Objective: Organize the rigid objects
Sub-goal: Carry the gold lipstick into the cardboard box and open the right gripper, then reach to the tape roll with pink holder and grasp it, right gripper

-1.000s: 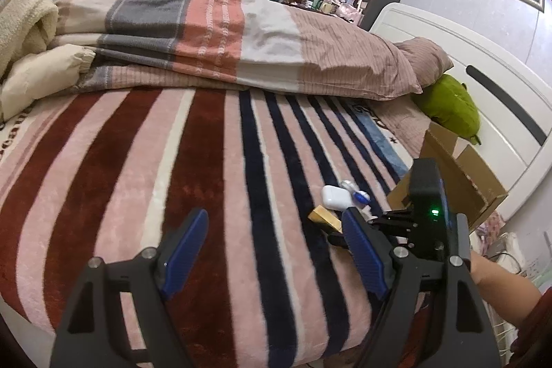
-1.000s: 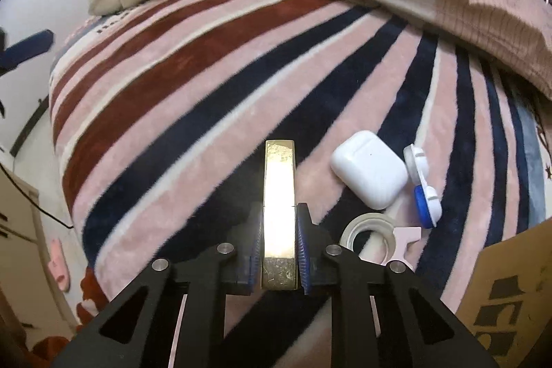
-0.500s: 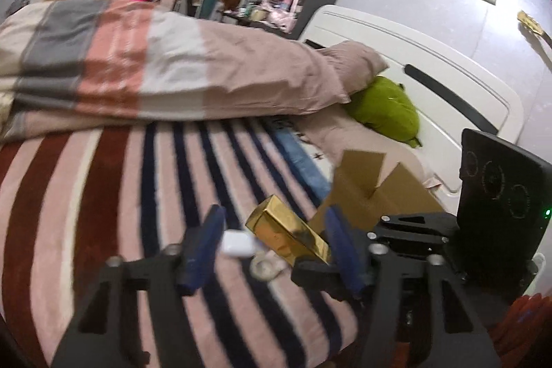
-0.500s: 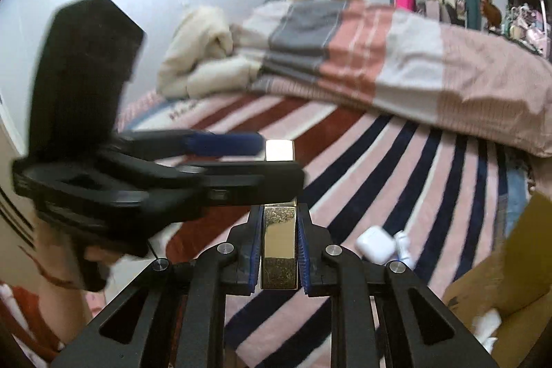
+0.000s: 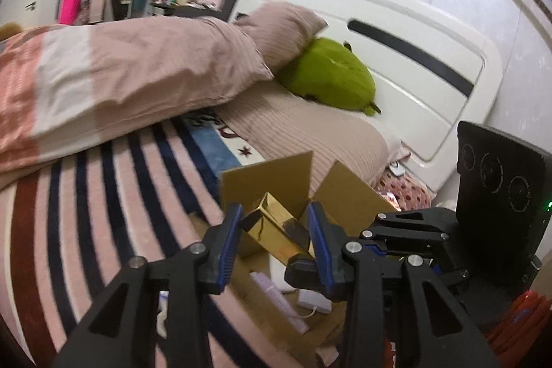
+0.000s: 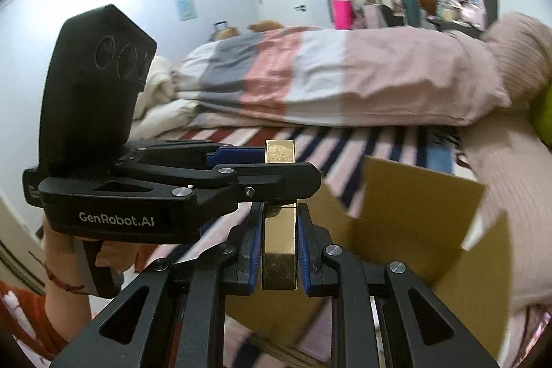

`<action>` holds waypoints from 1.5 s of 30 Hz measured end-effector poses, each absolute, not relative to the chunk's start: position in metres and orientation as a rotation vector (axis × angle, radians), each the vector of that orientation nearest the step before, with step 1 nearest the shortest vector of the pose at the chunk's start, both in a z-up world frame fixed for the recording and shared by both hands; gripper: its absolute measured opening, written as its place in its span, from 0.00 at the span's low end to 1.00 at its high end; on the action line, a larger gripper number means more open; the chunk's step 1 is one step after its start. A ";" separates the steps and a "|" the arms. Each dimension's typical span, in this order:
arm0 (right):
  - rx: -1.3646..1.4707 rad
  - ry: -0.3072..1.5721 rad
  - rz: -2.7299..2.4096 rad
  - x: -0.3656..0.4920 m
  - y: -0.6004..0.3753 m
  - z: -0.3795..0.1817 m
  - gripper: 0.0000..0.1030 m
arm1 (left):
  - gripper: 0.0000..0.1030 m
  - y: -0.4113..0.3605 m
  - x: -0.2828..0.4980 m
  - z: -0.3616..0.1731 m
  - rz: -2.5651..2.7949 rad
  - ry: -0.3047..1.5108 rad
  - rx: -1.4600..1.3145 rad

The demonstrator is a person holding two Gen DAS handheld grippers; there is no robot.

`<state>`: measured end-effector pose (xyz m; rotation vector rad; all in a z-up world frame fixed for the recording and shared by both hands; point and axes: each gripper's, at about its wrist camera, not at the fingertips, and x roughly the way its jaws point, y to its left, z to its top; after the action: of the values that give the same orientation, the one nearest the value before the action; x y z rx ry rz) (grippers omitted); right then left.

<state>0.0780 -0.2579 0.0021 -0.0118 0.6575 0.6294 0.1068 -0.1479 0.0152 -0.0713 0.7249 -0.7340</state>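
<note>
Left wrist view, from left to right: a striped blanket (image 5: 86,212) in pink, dark red and navy covers the bed, with a folded duvet (image 5: 114,78) in pink, white and mauve blocks lying across it. Low in the middle, the left gripper (image 5: 272,230) frames the gold bar (image 5: 272,226), a shiny rectangular block with a mirror-like face and one dark end. Its blue pads flank the far end of the bar; its jaws have just been closing, and whether the pads already press on the bar I cannot tell. Behind the bar stands an open cardboard box (image 5: 276,181) with its flaps raised, and a few pale small items lie inside it, too blurred to name. Farther back a green plush toy (image 5: 331,78) leans against a mauve pillow (image 5: 283,33) and the white headboard (image 5: 414,57). At the right, the right gripper (image 5: 303,261) reaches in from the side and holds the bar's near end.

Right wrist view, from left to right: a hand (image 6: 65,250) holds the left gripper (image 6: 272,168), which crosses the bar's far end sideways. In the middle the right gripper (image 6: 279,250) is clamped firmly on the gold bar (image 6: 279,240), which points straight ahead. The cardboard box (image 6: 414,223) sits open just to the right, below the bar.
</note>
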 end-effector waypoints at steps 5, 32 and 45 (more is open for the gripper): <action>0.002 0.705 0.573 0.085 -0.290 -0.008 0.13 | 0.35 -0.180 0.119 0.004 -0.748 0.779 -0.036; -0.086 0.727 0.503 0.065 -0.253 0.002 0.50 | 0.79 -0.069 0.067 0.023 -0.499 0.650 -0.063; -0.198 0.772 0.749 0.053 -0.102 -0.025 0.50 | 0.80 0.066 0.038 -0.022 -0.246 0.685 -0.165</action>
<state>0.0525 -0.1023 -0.0245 -0.1980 0.7723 0.7492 0.0378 0.0656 -0.0222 -0.1654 0.6849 -0.2456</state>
